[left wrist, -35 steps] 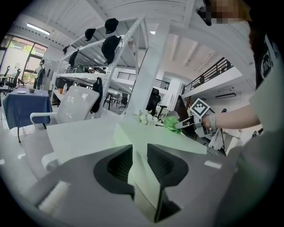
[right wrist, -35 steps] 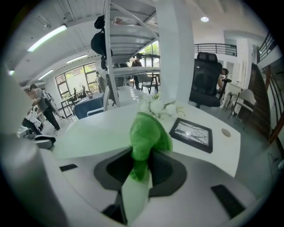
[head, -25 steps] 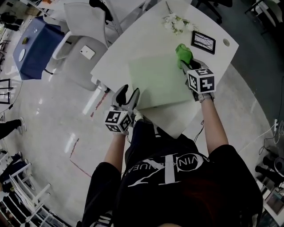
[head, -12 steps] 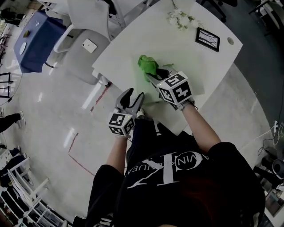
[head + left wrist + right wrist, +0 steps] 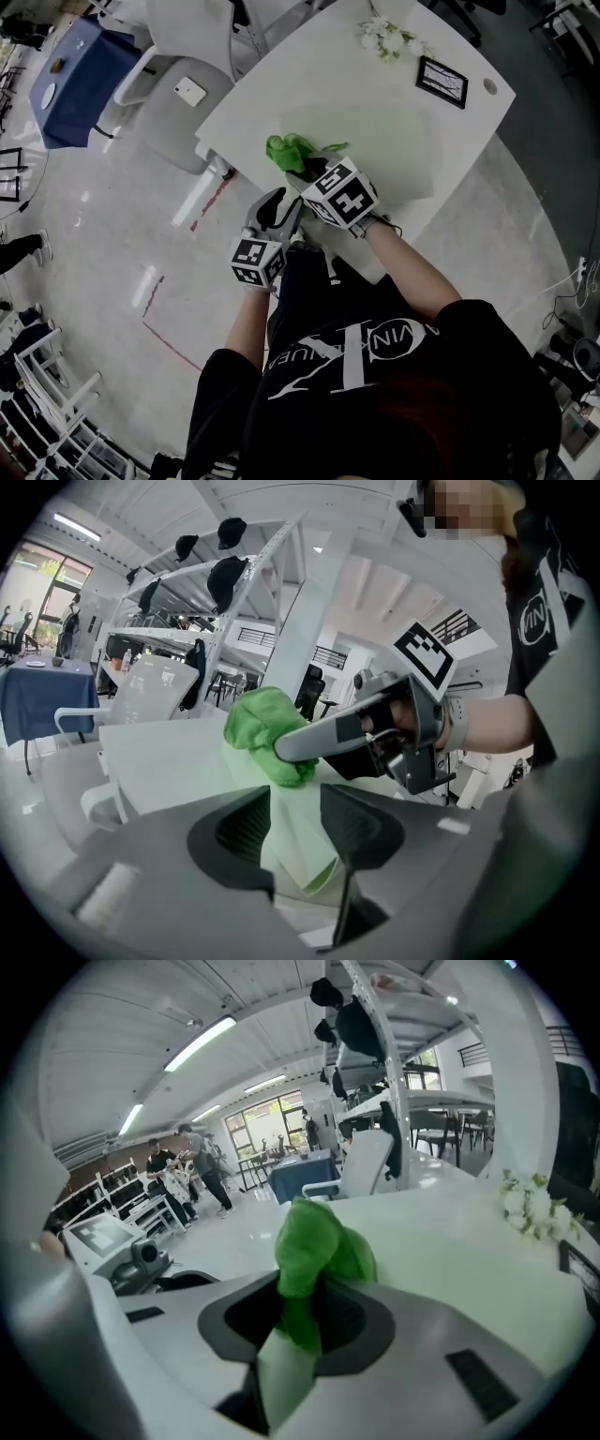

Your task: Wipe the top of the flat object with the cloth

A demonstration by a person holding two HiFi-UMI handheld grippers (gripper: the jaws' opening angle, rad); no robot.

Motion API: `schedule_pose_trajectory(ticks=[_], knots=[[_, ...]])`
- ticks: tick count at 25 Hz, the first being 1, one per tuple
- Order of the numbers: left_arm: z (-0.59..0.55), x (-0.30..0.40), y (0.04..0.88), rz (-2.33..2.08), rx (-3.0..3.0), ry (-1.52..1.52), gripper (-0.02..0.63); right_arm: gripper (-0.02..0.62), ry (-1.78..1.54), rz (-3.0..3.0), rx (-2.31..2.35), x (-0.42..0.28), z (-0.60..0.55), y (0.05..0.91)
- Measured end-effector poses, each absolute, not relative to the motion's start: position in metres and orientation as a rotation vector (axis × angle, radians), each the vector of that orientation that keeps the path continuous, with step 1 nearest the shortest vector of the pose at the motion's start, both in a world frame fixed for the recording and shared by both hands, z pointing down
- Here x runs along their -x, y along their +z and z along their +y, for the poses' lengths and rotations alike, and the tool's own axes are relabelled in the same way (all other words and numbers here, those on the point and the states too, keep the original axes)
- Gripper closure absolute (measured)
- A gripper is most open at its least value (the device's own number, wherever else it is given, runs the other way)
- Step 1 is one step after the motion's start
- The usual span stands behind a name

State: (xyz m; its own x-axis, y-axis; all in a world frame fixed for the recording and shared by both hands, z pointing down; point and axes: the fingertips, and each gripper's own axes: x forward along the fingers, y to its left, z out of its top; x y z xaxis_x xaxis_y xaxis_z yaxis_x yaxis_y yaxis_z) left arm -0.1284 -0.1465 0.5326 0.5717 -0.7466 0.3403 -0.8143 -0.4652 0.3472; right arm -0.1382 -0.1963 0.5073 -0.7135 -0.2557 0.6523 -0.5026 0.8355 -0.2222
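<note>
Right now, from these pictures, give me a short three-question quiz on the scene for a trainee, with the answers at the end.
1. Multiple choice: what is between the fingers of the right gripper? A) a green cloth B) a black picture frame C) a sprig of white flowers.
2. True or false: the cloth lies beside the black picture frame.
3. Short answer: what flat thing lies on the white table under the cloth?
Key: 1 A. 2 False: it sits near the table's left edge. 3 A pale green mat.
</note>
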Motion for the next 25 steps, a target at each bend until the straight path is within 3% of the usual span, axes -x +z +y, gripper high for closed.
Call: schedule_pose_trajectory(ticks=[9,25], knots=[[-0.146,0.129,0.536,-1.241,-2.286,0.17,0.437,0.492,0.508,-2.336,-0.587,0.117,-0.2,0.514],[-0.148,0.129,0.538,-1.268,-2.259,0.164,0.437,0.492,0.585,-2.248,-0.868,-0.017,-0.222,0.521]])
